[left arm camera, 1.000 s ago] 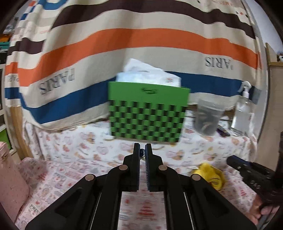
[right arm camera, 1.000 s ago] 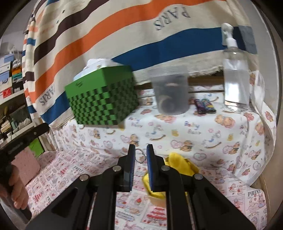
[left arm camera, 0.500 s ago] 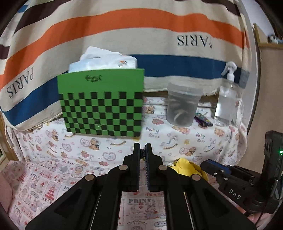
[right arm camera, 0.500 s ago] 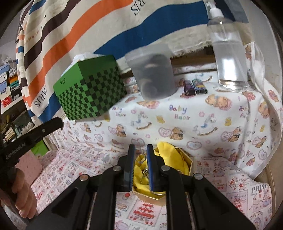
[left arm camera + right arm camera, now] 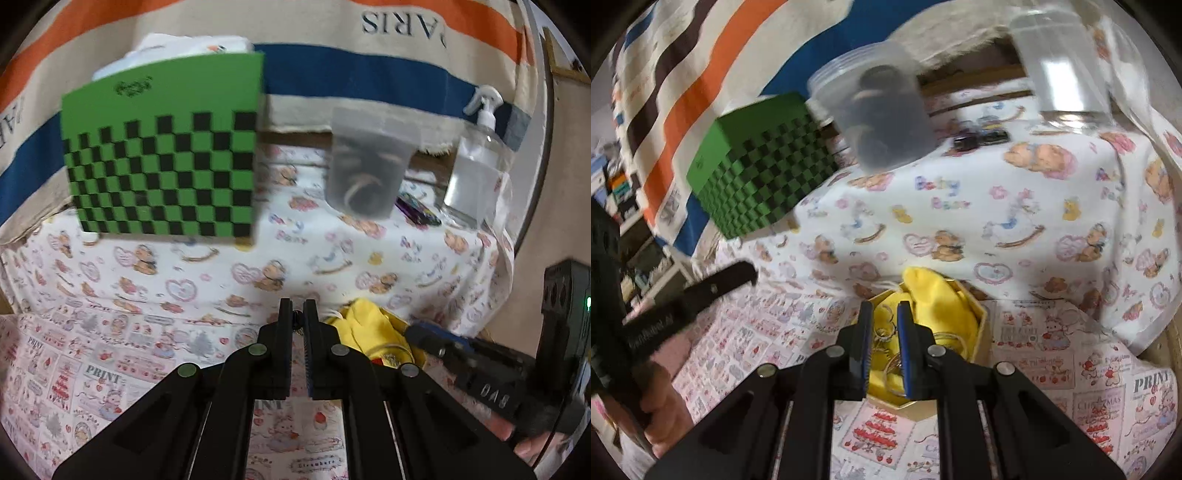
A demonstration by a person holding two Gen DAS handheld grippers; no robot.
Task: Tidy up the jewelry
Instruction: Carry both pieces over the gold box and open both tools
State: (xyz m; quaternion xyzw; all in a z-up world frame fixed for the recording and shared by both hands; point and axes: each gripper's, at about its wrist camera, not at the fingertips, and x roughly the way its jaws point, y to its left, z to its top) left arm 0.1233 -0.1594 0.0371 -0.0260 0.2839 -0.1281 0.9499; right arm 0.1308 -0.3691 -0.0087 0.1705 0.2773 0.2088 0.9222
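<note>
Striped cloth [image 5: 332, 74] was draped as the backdrop, and a printed tablecloth [image 5: 1015, 221] covered the stepped surface. A green checkered box [image 5: 162, 162], a clear tub [image 5: 369, 170] and a pump bottle [image 5: 476, 173] were set along the upper level.

The hexagonal box [image 5: 984, 325] with yellow lining [image 5: 934, 299] was placed on the lower level, directly ahead of the right gripper [image 5: 883, 321].

Step in hand, as judged: jewelry being carried to the box for drop-off. A metal ring piece [image 5: 884, 334] was seen pinched between nearly closed right jaws, above the lining. Next move, as judged: the tips to be lowered over the lining and the jaws opened.

The left gripper [image 5: 297, 317] was angled downward just left of the box, jaws nearly shut on a small dark item [image 5: 296, 318], too small to be identified. Each handle was gripped from below by a hand [image 5: 661, 413].
</note>
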